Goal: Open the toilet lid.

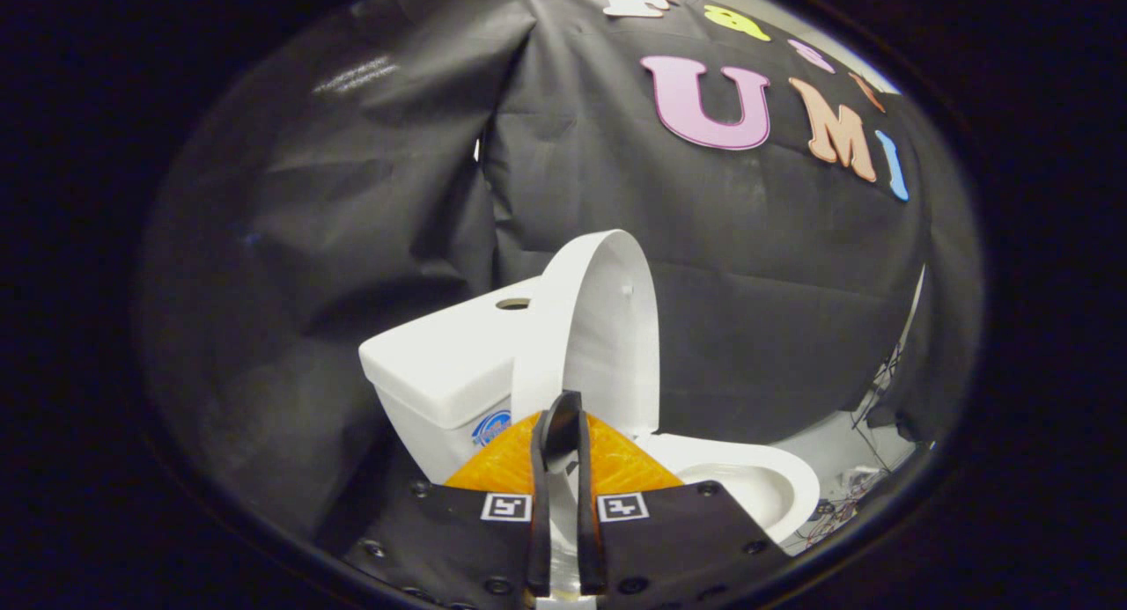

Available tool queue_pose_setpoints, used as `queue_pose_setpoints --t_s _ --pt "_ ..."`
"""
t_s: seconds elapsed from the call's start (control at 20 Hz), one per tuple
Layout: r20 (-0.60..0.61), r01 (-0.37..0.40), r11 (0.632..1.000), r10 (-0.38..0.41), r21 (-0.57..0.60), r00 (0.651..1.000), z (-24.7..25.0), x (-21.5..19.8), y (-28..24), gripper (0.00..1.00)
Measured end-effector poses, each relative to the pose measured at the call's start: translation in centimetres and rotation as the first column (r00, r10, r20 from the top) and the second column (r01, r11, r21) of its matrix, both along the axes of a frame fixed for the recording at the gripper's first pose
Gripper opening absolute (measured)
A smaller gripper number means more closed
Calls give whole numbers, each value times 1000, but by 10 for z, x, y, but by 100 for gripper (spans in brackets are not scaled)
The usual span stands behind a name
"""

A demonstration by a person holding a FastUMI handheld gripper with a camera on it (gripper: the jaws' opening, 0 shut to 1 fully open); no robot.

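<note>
The gripper (563, 416) has two long, thin fingers (539, 504) that run side by side with only a narrow gap; the tips meet in a rounded end. Behind them sit two orange ribbed blocks (502, 465). Two dark flat plates (687, 531) carry round screw heads along their edges. Each plate wears a small square black-and-white marker (505, 507) near the fingers.

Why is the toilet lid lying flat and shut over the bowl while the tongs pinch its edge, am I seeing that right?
Not quite. In the gripper view the toilet lid stands raised, close to upright beside the tank, and the bowl lies open. The tongs do appear to pinch the lid's edge, with the fingers nearly together.
</note>
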State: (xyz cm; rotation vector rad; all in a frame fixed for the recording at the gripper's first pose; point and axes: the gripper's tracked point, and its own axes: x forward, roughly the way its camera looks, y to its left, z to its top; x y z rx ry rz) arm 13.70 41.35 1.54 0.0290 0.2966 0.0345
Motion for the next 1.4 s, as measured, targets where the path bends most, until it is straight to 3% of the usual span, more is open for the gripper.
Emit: queue_pose_setpoints --t_s 0.3,0.5,0.6,0.85,1.4 --pt "-8 -60 996 60 65 998 0 -9 -12 20" --pt "-83 -116 975 134 189 988 -17 -31 -16 24" --pt "-122 -101 978 124 183 985 -27 -41 -28 33" --pt "-98 -64 984 81 168 992 -24 -66 -80 96" --pt "161 -35 997 23 71 987 22 -125 -203 97"
